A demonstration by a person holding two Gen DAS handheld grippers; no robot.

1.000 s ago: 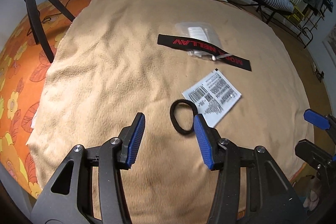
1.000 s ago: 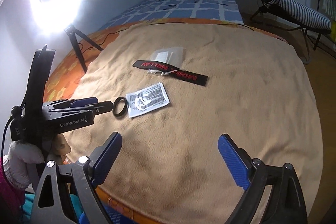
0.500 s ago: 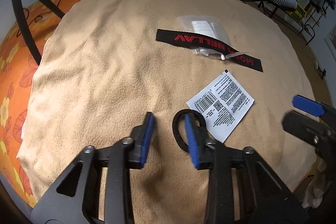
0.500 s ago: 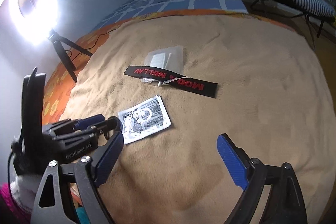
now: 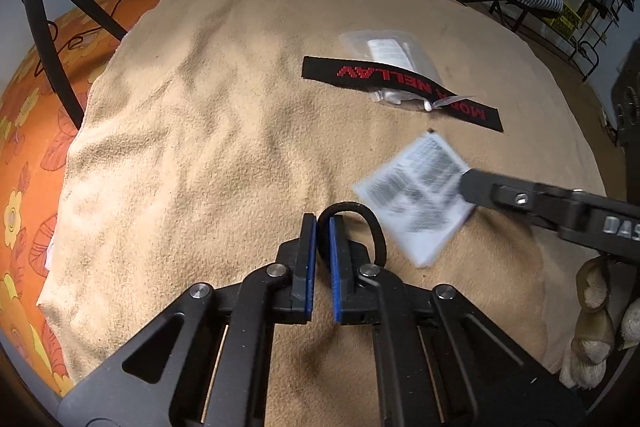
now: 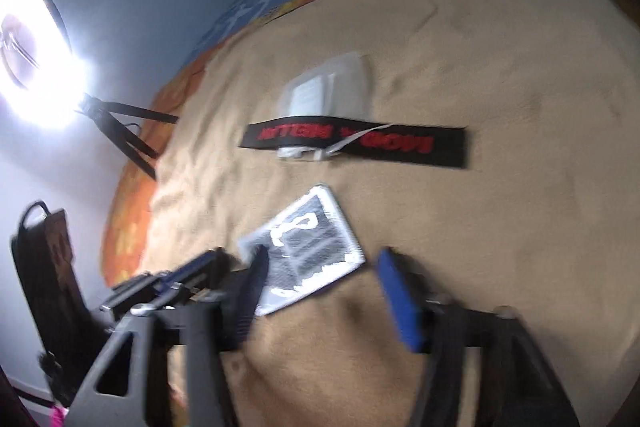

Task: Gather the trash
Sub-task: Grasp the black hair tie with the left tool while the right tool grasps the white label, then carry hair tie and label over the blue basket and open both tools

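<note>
The left gripper (image 5: 322, 227) is clenched on the near arc of a black hair tie (image 5: 360, 223), its blue pads drawn almost together with the thin loop pinched between them; the grip is taken at the loop's edge, presumably because the band lies flat and only an edge can be nipped off the soft nap. The rest of the loop curves out to the right of the jaws and rests on the tan fleece blanket (image 5: 208, 115), near its front edge.

The right gripper (image 6: 320, 267) is spread wide and set astride the near corner of a white printed label (image 6: 308, 255), a flat square of paper covered in small black text. Nothing is grasped by it yet; the approach from the label's edge is judged to be for sliding one finger under the thin sheet. The view is blurred by motion, so contact cannot be confirmed.

Further toward the middle of the blanket, a long black woven strip (image 5: 400, 87) with red lettering is laid across a clear plastic bag (image 5: 388, 55), glossy and crinkled, with a white insert inside. Both are untouched, well apart from either gripper.

The blanket is plush and rumpled, spread over an orange flowered sheet (image 5: 24, 155). No bin is in view, so the collecting is judged barely begun
</note>
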